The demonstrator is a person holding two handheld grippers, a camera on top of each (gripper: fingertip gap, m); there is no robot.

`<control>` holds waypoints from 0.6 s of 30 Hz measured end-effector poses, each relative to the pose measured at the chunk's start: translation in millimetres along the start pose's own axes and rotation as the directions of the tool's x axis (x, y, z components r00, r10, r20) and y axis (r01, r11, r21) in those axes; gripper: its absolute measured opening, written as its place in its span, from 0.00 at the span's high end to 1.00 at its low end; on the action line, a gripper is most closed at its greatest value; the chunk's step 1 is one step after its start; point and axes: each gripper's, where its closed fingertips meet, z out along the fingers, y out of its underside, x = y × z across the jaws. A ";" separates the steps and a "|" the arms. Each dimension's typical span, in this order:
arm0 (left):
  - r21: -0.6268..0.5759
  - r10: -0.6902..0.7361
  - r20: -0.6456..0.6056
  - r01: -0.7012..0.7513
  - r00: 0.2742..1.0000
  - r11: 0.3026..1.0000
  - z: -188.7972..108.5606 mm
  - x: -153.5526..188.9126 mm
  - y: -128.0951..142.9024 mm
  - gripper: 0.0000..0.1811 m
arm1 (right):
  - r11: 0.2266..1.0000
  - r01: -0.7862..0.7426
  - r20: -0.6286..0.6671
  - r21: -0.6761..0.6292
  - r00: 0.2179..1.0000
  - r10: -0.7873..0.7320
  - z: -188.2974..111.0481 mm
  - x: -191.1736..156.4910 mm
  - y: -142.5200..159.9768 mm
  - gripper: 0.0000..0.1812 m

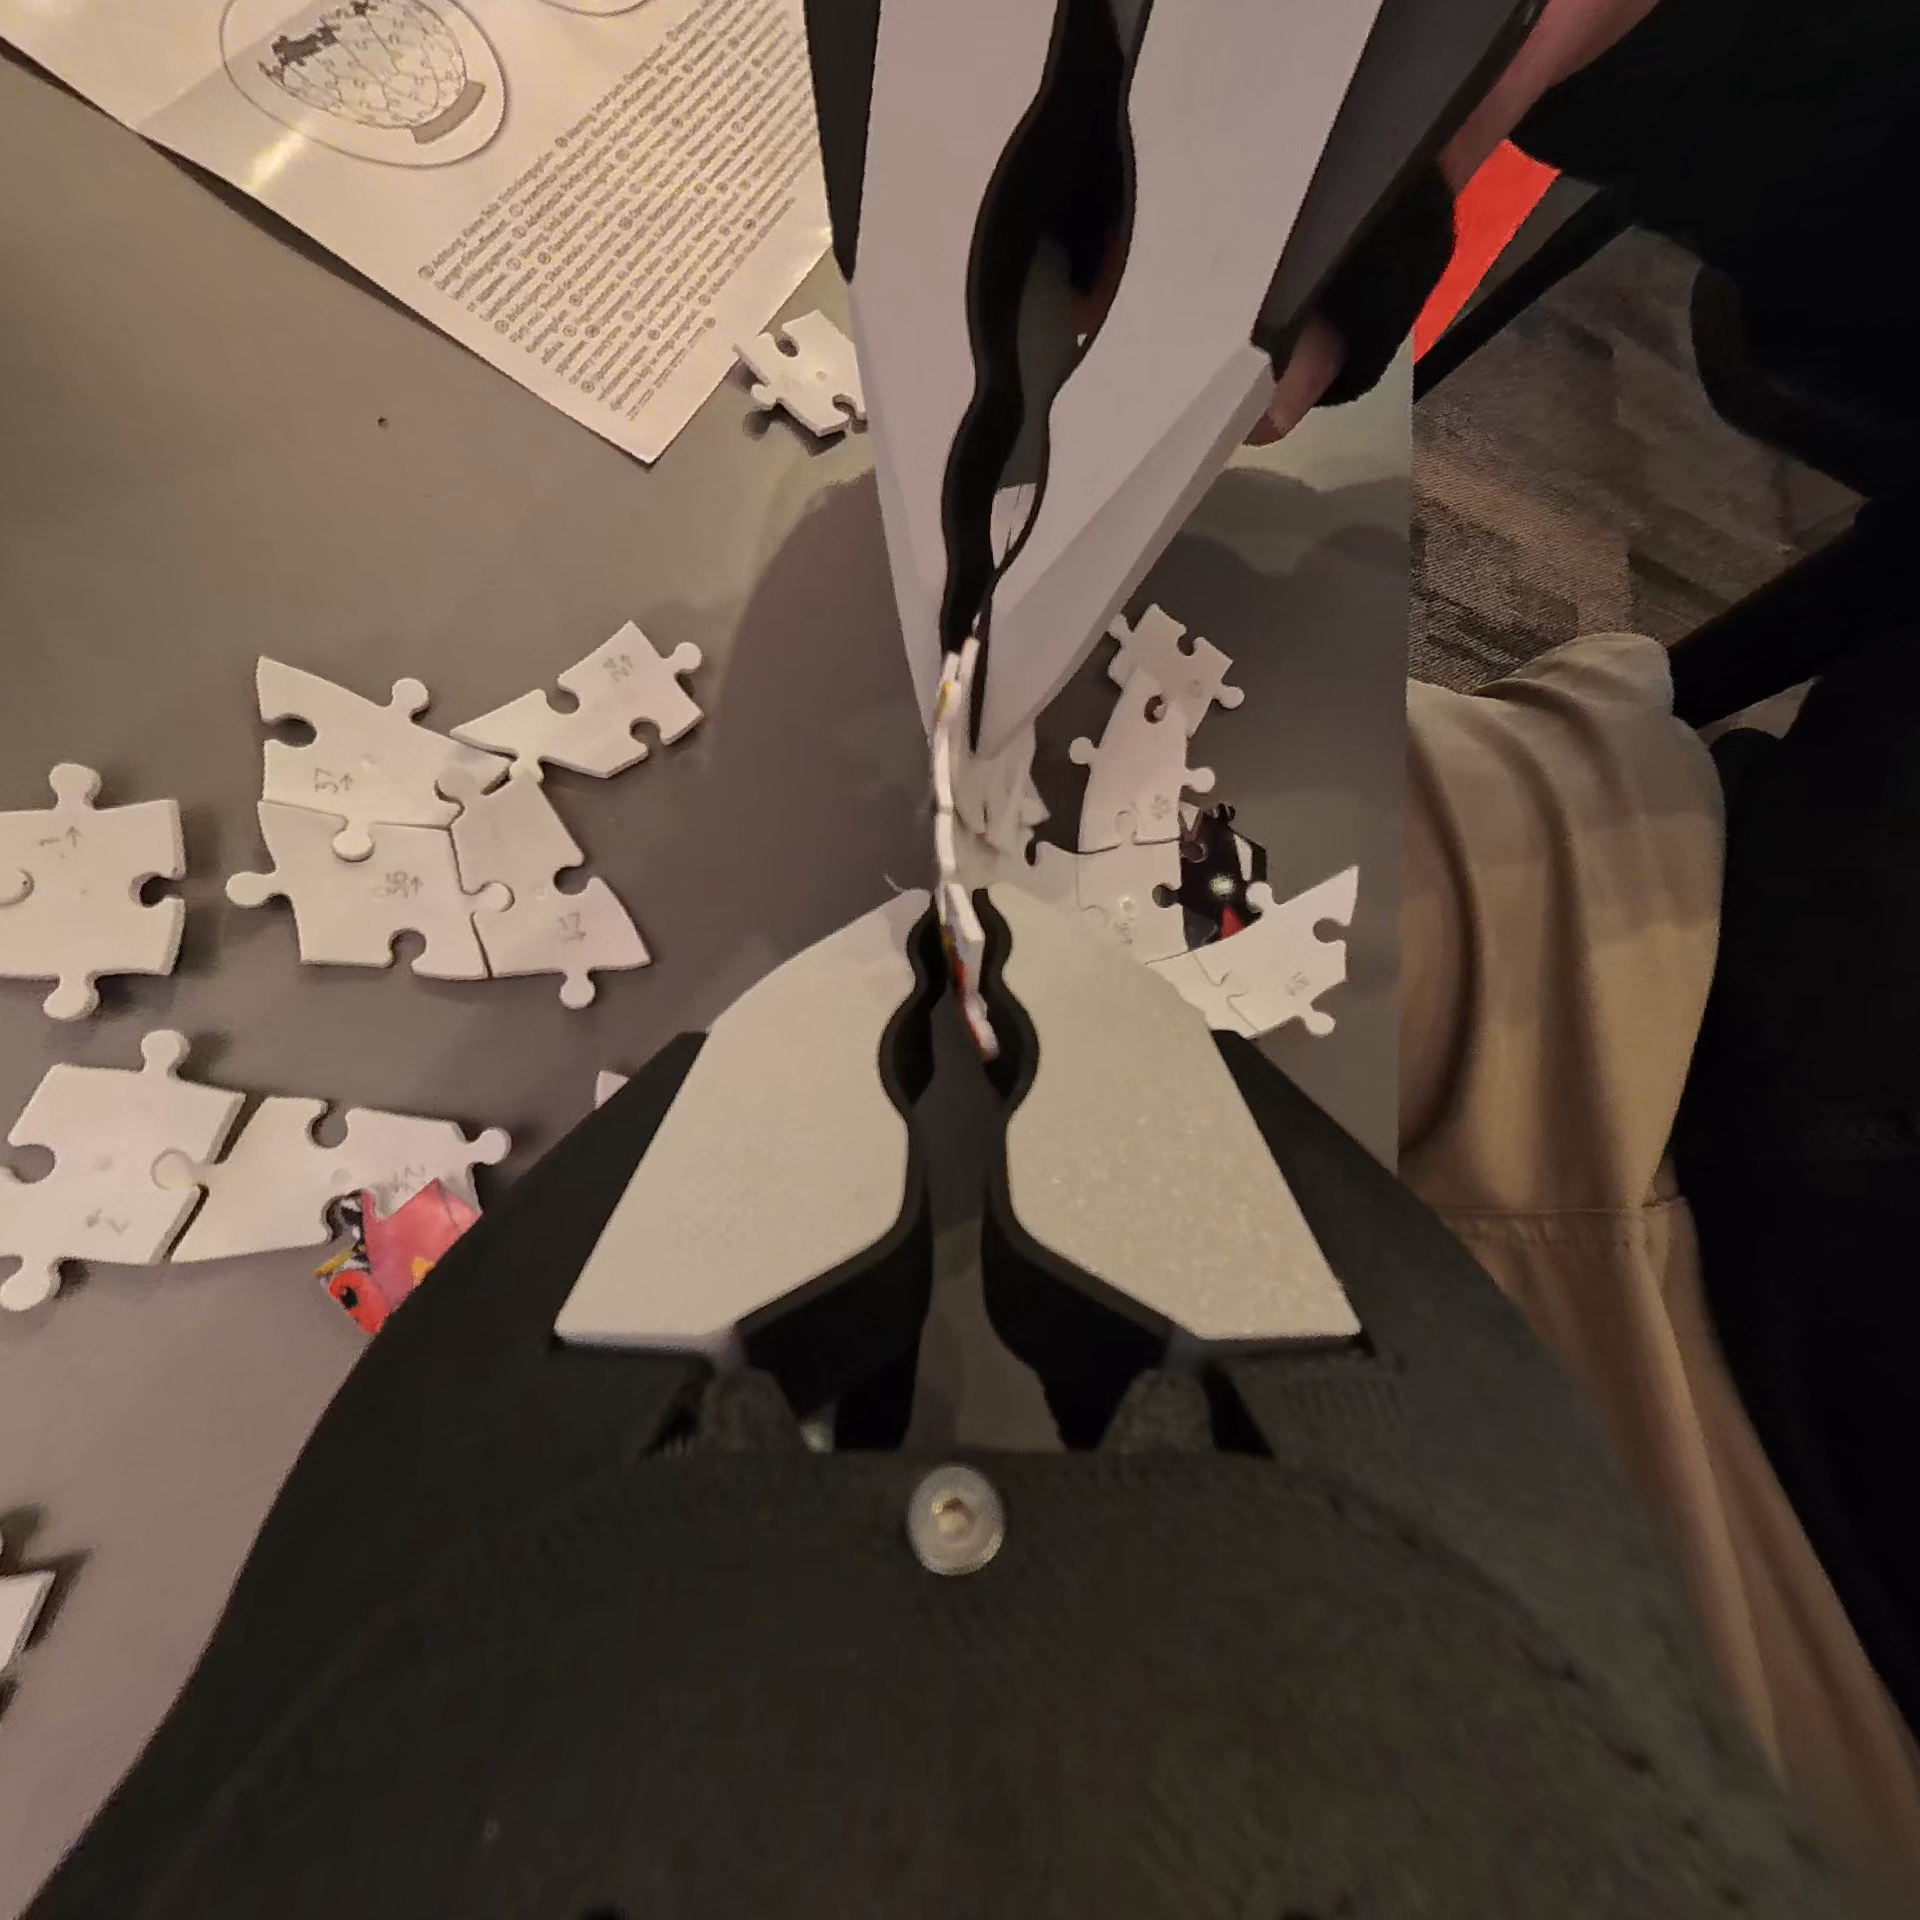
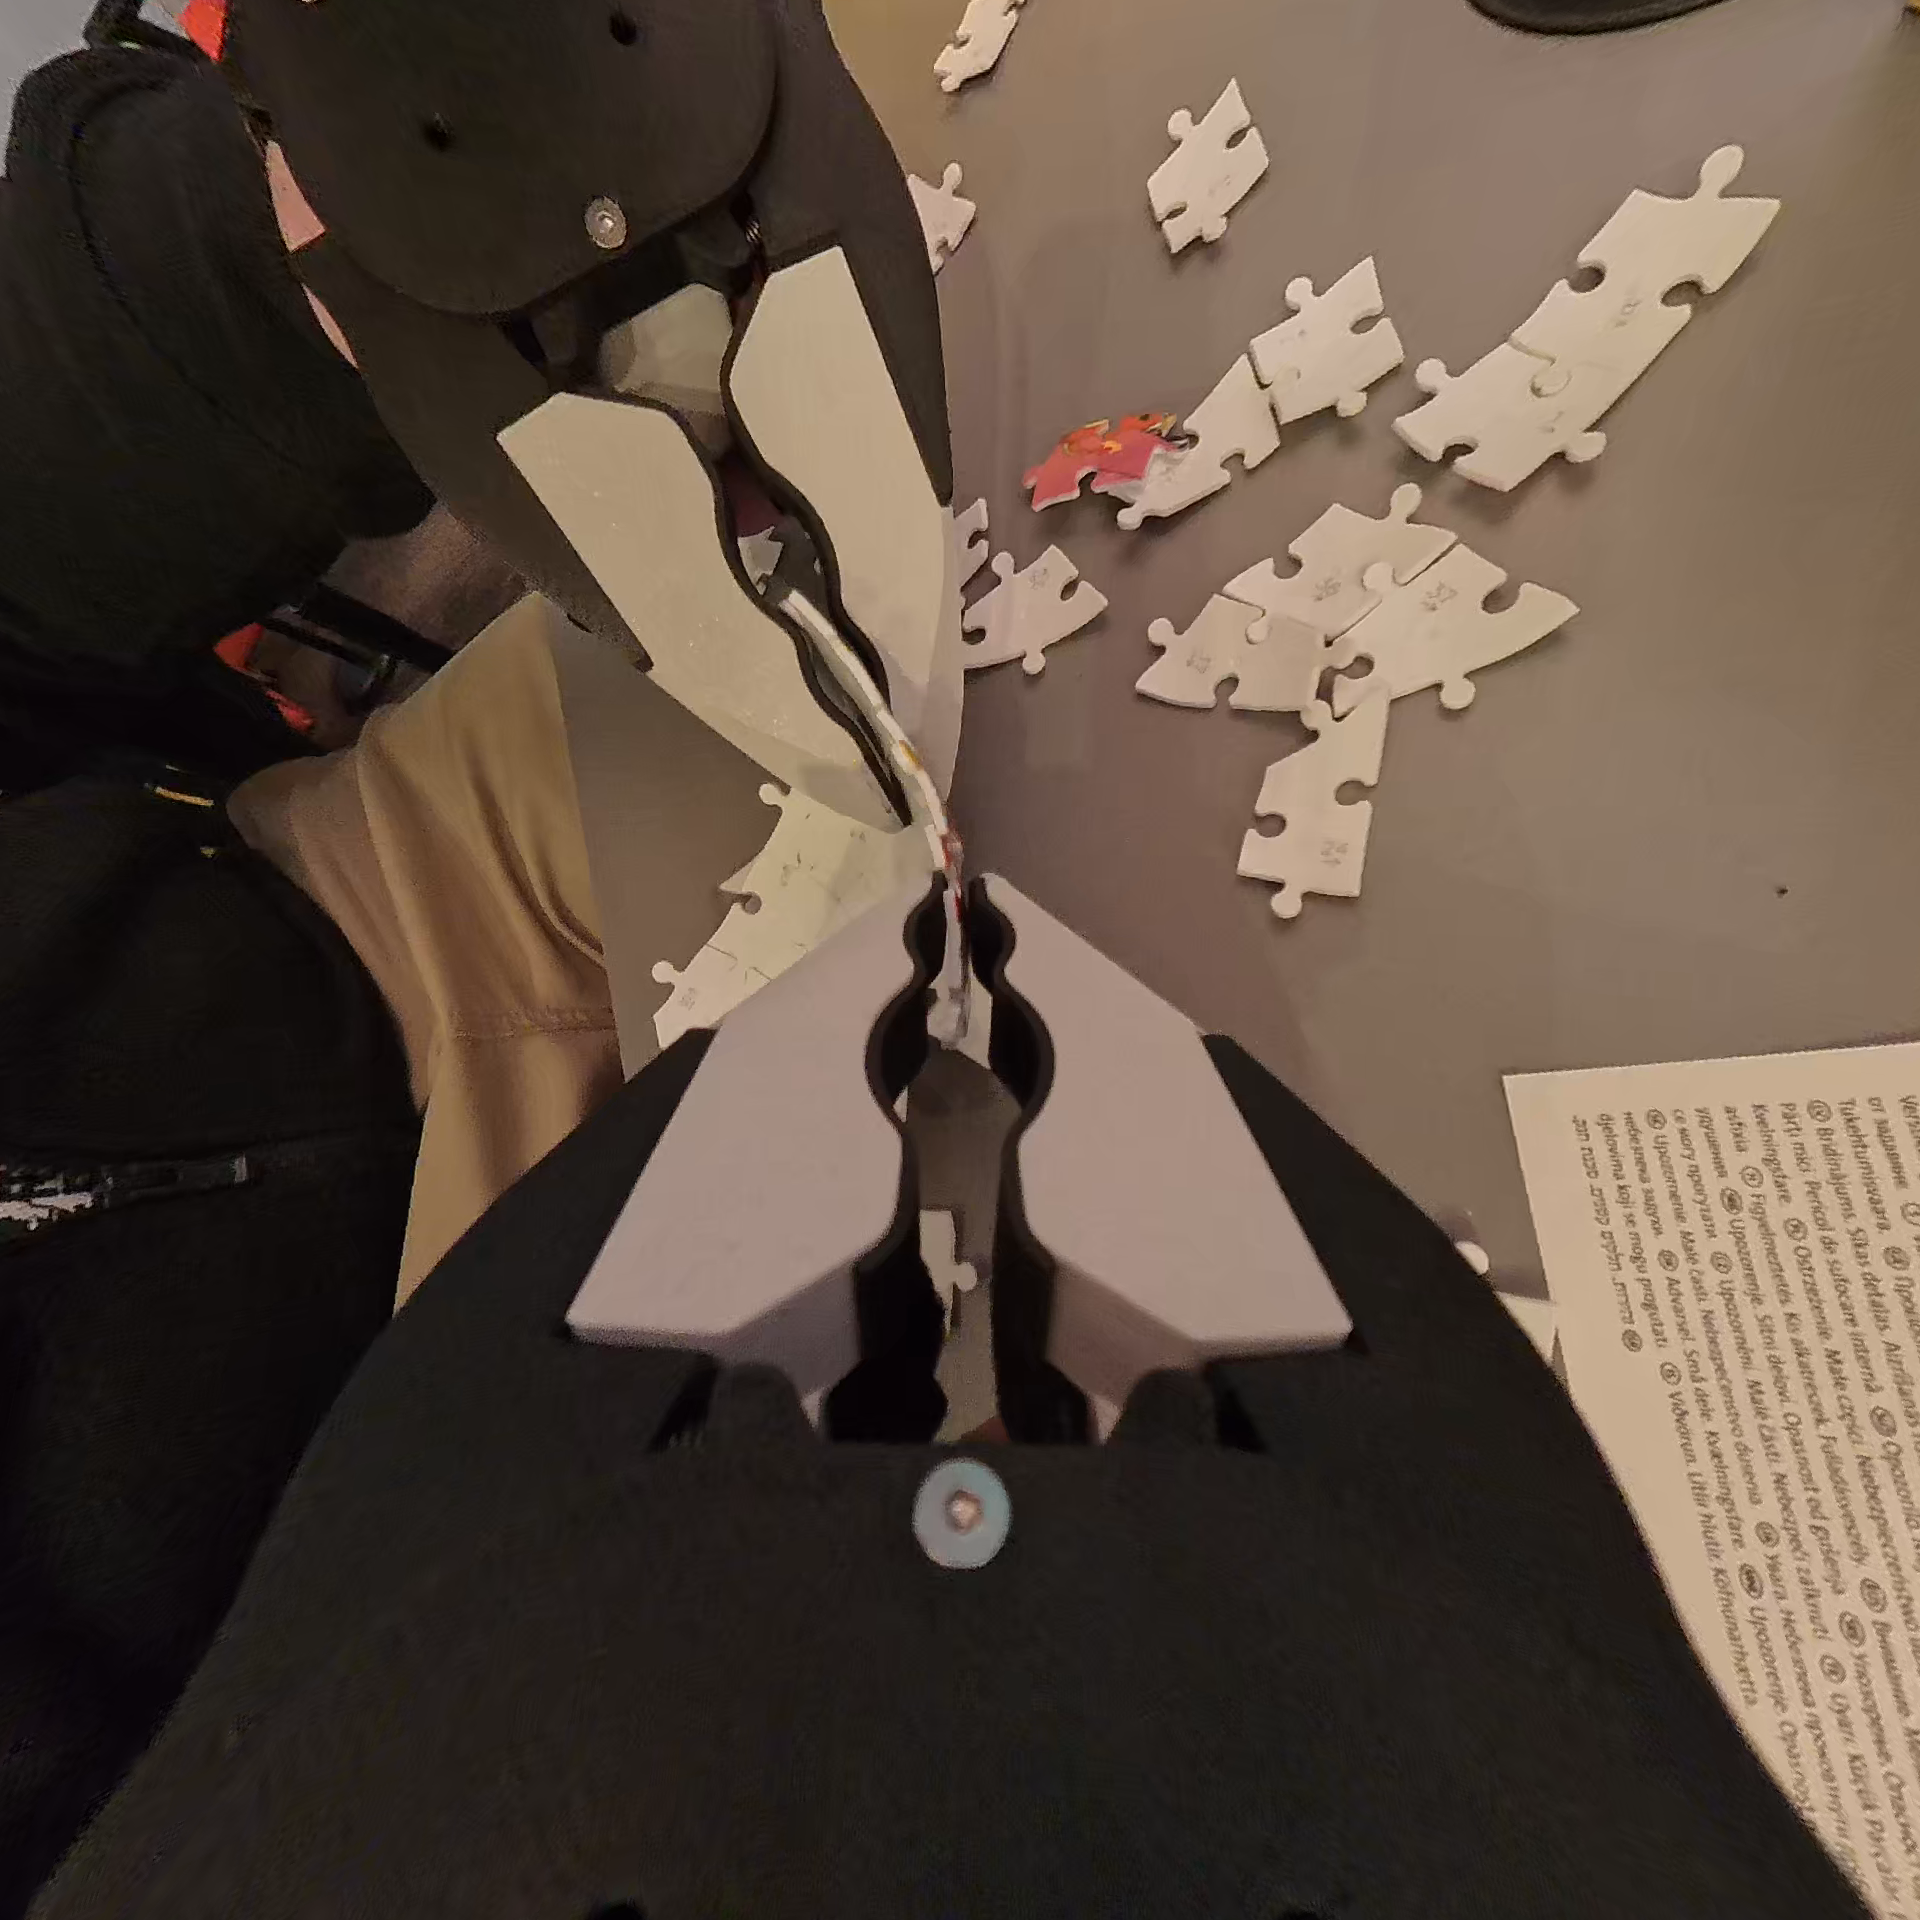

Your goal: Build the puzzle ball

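My left gripper (image 1: 956,920) is shut on a curved puzzle piece (image 1: 971,987) seen edge-on, white on the back and printed on the front. My right gripper (image 2: 956,894) is shut on another curved piece (image 2: 951,987). The two grippers face each other tip to tip above the grey table (image 1: 312,540). The held pieces meet edge to edge between them. In the left wrist view the right gripper (image 1: 966,732) comes down from the top. In the right wrist view the left gripper (image 2: 914,805) comes in from the upper left. I cannot tell whether the tabs have locked.
Several loose white pieces (image 1: 416,852) lie face-down on the table (image 2: 1351,623). A curved joined strip (image 1: 1143,790) lies by the table edge. One coloured piece (image 2: 1101,457) lies face-up. An instruction sheet (image 1: 520,156) lies nearby. A person's tan trousers (image 1: 1538,935) are beyond the edge. Left and right tips are no more than a few centimetres apart.
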 end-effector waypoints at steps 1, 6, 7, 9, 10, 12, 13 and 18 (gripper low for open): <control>0.002 -0.002 -0.001 0.002 1.000 1.000 0.3 0.0 -0.2 0.98 | 1.000 0.004 0.004 -0.003 1.000 -0.004 -0.4 -0.3 1.0 0.99; 0.012 -0.010 0.001 0.010 1.000 1.000 -2.9 -1.6 -1.2 0.98 | 1.000 0.003 0.011 0.002 1.000 -0.003 -5.2 0.3 1.4 0.99; 0.011 -0.011 0.002 0.011 1.000 1.000 -2.9 -1.8 -0.9 0.98 | 1.000 0.004 0.012 0.000 1.000 -0.004 -5.6 0.2 1.8 0.99; 0.005 -0.006 0.001 0.006 1.000 1.000 -2.2 -1.1 -0.3 0.98 | 1.000 0.009 0.005 -0.006 1.000 -0.009 -5.4 0.7 2.0 0.99; 0.001 -0.001 0.000 0.001 1.000 1.000 -1.7 -0.5 0.2 0.98 | 1.000 0.012 0.003 -0.010 1.000 -0.012 -5.0 0.5 1.9 0.99; -0.007 0.007 0.005 -0.007 1.000 1.000 -0.8 -0.4 1.2 0.98 | 1.000 0.013 -0.003 -0.020 1.000 -0.013 -3.5 0.6 2.4 0.99; -0.009 0.011 0.009 -0.011 1.000 1.000 -0.7 -0.6 1.4 0.98 | 1.000 0.011 -0.005 -0.023 1.000 -0.012 -2.9 1.1 2.9 0.99; -0.015 0.024 0.019 -0.023 1.000 1.000 0.4 -0.5 1.1 0.98 | 1.000 -0.015 -0.006 -0.020 1.000 0.015 -1.3 3.5 3.1 0.99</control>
